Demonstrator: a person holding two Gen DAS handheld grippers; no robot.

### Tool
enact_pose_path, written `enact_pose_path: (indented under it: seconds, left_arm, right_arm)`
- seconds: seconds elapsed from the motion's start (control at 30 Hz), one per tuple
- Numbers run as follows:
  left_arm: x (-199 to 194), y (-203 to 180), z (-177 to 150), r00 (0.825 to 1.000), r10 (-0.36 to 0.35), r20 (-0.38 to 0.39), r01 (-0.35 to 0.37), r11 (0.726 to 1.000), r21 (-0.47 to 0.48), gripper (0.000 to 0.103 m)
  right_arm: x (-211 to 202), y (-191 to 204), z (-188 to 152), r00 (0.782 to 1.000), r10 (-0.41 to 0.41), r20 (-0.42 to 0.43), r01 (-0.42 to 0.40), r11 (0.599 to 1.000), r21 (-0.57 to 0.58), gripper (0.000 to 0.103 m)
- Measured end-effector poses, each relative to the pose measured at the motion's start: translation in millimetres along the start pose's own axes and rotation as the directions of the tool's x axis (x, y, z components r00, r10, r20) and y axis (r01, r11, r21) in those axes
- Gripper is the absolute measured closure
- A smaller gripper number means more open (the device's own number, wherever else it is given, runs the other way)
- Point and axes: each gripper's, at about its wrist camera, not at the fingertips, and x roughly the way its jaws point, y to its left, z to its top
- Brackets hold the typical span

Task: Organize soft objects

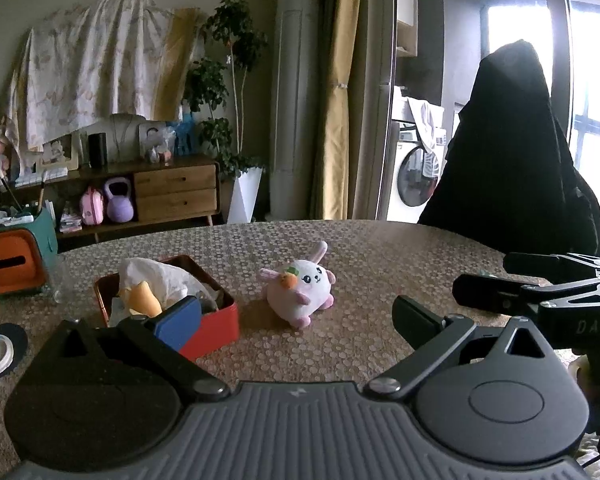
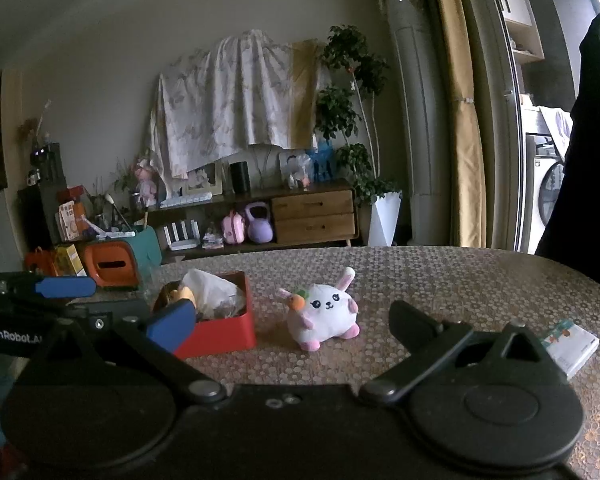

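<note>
both jaws sitting wide open, empty. bunny plush (image 2: 326,310) standing on open table (image 2: 460,280), just right of stuffed red box (image 2: 224,334); small carton (image 2: 572,346) lying near right edge.

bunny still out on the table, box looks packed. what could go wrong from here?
1. The red box already holds a white crumpled item heaped above its rim; pressing the plush bunny in may spill it.
2. A clear glass stands just left of the box; a nudged box could hit it.
</note>
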Motion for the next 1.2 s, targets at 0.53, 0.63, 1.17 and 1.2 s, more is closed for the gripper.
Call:
enact_pose_path:
  seconds: [0.53, 0.63, 1.17, 1.2]
  left_arm:
    - [-0.5, 1.7, 0.2, 1.0, 0.001, 0.001, -0.001, 1.0, -0.003, 0.001]
    - [-0.5, 1.9, -0.3, 1.0, 0.003, 0.0, -0.003, 1.0, -0.002, 0.001]
    - [3.3, -2.9, -4.2, 1.0, 0.008, -0.02, -0.009, 1.0, -0.019, 0.001]
    - [3.5, -3.5, -4.3, 1.0, 0.01, -0.021, -0.01, 1.0, -0.02, 0.001]
  right_arm:
    - [0.7, 1.2, -1.1, 1.0, 0.004, -0.006, -0.004, 1.0, -0.003, 0.0]
    - [0.3, 2.1, -1.7, 1.0, 0.002, -0.005, -0.002, 1.0, -0.004, 0.0]
    - [-0.8, 3.9, -4.4, 1.0, 0.019, -0.011, -0.019, 1.0, -0.012, 0.0]
    - [-0.8, 4.1, -4.5, 1.0, 0.021, -0.012, -0.021, 1.0, -0.012, 0.0]
